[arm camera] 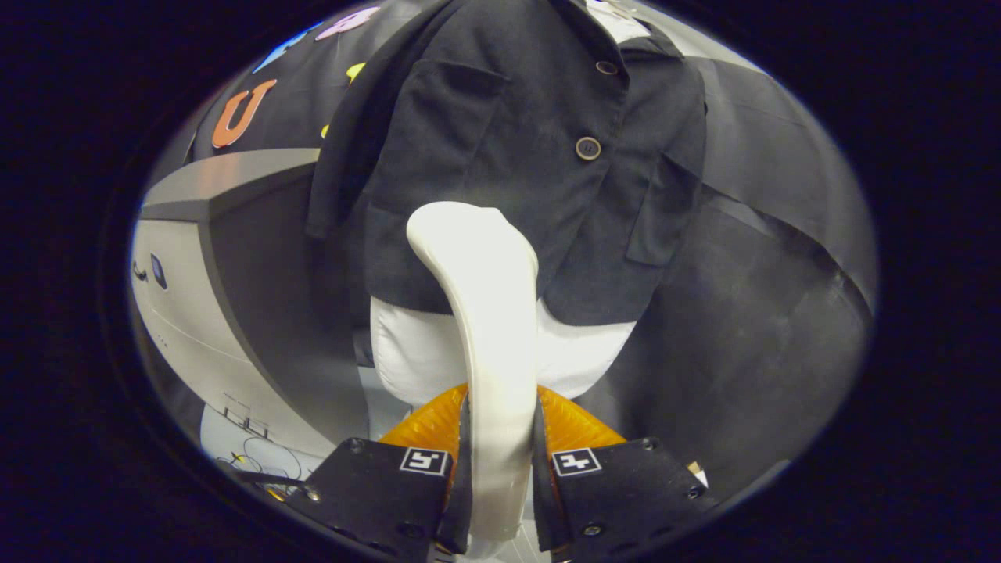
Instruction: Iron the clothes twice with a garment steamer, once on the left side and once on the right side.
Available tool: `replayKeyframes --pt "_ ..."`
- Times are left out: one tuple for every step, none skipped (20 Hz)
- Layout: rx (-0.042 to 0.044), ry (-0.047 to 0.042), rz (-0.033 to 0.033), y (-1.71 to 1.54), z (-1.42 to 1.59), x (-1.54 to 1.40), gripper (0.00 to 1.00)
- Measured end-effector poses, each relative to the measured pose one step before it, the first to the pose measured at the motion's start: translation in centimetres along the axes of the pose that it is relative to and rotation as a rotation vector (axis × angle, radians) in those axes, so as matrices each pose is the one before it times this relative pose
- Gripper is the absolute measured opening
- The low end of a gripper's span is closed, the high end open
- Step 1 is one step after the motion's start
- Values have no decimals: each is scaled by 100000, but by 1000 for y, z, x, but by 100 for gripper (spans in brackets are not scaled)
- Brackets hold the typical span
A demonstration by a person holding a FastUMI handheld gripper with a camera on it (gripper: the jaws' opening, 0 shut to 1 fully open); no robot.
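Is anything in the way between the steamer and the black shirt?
Nothing visible. The gripper is shut on the white steamer, whose head rises in front of the black shirt on the white dummy, with nothing seen between them.

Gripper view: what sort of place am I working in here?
Likely a staged test booth, not a home: a dark jacket dressed on a white mannequin torso, black cloth wall behind, and the gripper shut on a white steamer.

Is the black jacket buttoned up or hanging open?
Buttoned up. The black jacket hangs closed with two buttons fastened down its front. The gripper is shut on the white steamer.
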State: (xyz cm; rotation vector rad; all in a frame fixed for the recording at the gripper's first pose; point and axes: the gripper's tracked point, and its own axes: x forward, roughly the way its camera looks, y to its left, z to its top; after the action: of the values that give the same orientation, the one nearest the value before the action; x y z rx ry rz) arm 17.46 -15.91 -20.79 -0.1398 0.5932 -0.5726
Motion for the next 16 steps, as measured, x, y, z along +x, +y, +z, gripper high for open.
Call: replayKeyframes --pt "-170 1052 65 82 -537 105 35" --pt "44 1075 336 114 -531 129 35" --pt "201 1147 241 115 -523 -16 35" --pt "423 1064 110 132 -480 -16 35" --pt "1086 500 182 30 -319 -133 35" --pt "1666 87 48 -35 -164 -299 35" --pt "1883 -249 -138 -159 -3 -633 35" --pt "1903 -1154 -52 -323 135 -573 35" --pt "1711 -1463 -278 -222 312 -727 35" --pt "1743 -1459 -325 -390 320 -831 35" --pt "1928 -1554 -532 -558 440 -759 35" --pt "1986 -1519 -976 -639 562 -892 35" --pt "2205 -1629 -1333 -746 676 -957 35" --pt "2426 -1761 -1584 -873 816 -1038 35" --pt "1834 -1450 -1463 -761 811 -828 35" --pt "1873 -1795 -1775 -1051 850 -924 35"
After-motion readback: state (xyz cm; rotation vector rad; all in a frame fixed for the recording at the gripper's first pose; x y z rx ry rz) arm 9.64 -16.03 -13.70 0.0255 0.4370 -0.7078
